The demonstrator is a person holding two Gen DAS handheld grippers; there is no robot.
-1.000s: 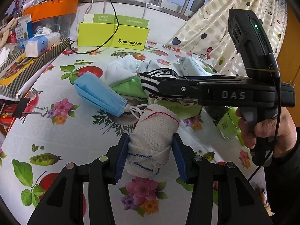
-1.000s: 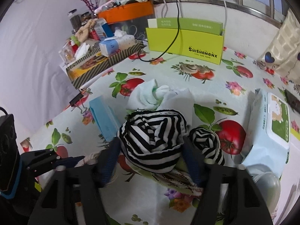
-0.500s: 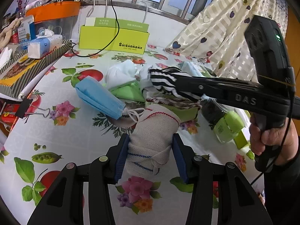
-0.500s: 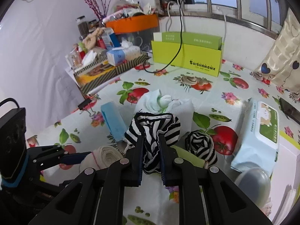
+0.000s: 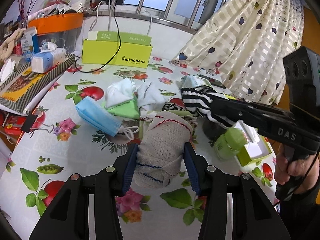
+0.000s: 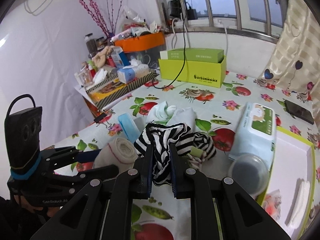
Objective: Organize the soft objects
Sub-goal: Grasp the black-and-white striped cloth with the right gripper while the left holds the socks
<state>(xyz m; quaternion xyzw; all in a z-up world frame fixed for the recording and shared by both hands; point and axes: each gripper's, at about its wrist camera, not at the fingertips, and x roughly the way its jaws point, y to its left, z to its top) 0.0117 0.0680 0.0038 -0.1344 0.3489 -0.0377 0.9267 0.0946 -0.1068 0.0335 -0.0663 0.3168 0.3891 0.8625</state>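
Your right gripper [image 6: 161, 163] pinches the limp striped sock [image 6: 163, 140] mid-bunch, your left gripper [image 5: 161, 167] squeezes the springy rolled cloth [image 5: 163, 150]; both should carry light.

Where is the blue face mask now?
In the left wrist view the face mask lies on the table left of centre, beside the green cloth and behind the beige roll.

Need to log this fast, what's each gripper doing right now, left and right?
Left gripper: shut on the rolled beige woven cloth with red and blue stitching.
Right gripper: shut on the black-and-white striped fabric piece.
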